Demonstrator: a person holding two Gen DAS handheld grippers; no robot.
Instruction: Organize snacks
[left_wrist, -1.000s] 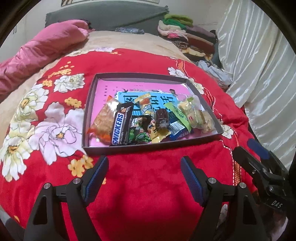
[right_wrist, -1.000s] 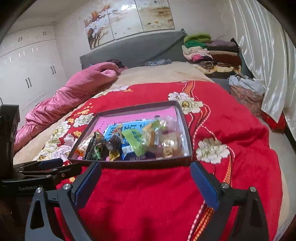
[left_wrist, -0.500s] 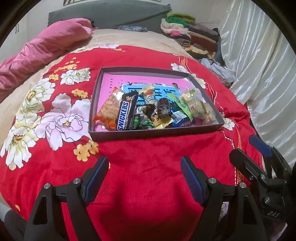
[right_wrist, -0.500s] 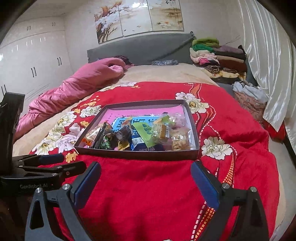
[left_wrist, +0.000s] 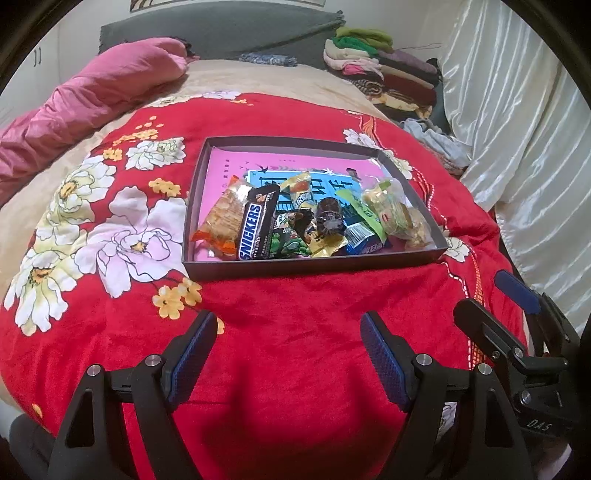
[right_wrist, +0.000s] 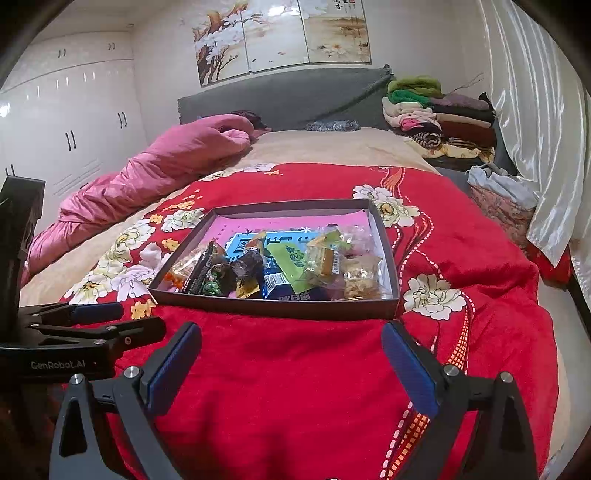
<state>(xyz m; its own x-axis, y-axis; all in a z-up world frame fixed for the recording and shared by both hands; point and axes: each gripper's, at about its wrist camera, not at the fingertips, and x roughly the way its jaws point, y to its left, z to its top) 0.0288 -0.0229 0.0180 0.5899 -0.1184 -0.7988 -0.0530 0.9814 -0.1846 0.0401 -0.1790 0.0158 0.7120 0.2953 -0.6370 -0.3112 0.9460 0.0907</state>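
**Both grippers wait in front of the snack box**

Nearest in the left wrist view, the left gripper (left_wrist: 286, 345) stands with its jaws wide apart and nothing between them, above the red flowered blanket (left_wrist: 288, 369). The right gripper (right_wrist: 291, 350) is in the same state: released, empty, over the same blanket. Each gripper shows at the edge of the other's view, and "GenRobot.AI" can be read on the body of the left one.

A little farther lies the task's thing, a shallow dark box (left_wrist: 314, 266) on the blanket, with the snacks (left_wrist: 314, 225) heaped along its near side. On the left of the heap is an orange bag of crackers (left_wrist: 221, 221), and beside it the Snickers bar (left_wrist: 256, 230), the only brand I can read clearly. To the right are small dark and green wrapped sweets, a green packet (right_wrist: 286, 264) with characters too small to read, and clear bags of pastries (left_wrist: 395, 218) at the far right. The pink floor of the box carries a blue print with large characters.

In my judgement all these are light, and the wrappers are slippery and crinkle. The bar is stiff, so it is best taken across its middle; the crackers and pastries are fragile, better pinched at the sealed end
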